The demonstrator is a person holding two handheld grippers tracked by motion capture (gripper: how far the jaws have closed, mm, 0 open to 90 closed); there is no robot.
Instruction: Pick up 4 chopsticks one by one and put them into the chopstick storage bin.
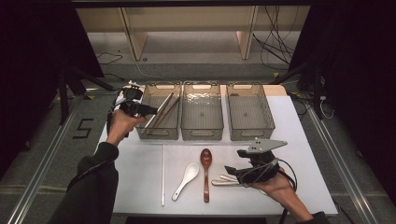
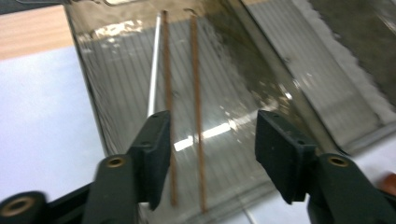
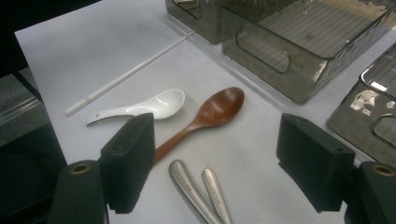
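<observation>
Sorting cutlery by type into 3 bins, I judge. Left gripper [image 1: 152,110] over left bin [image 1: 145,133], jaws apart, pinching nothing; 2 brown chopsticks [image 2: 196,116] and 1 white one lie inside, released. Right gripper [image 1: 231,171] wide open above 2 metal handles [image 3: 201,191] on table [image 1: 140,172]. Handle ends cut off; utensil type unclear.

Legible marking: one. Dark digit "5" [image 1: 83,128] on grey floor [image 1: 42,140], left of table, mid-left of high view. Large blocky strokes, apparently taped or painted.

Metal handles [image 3: 201,189] in right gripper view, lower centre: faint stamped marks, too small to read.

Bins, spoons, chopsticks, table surface: no labels, brands or numbers legible in any view.
</observation>
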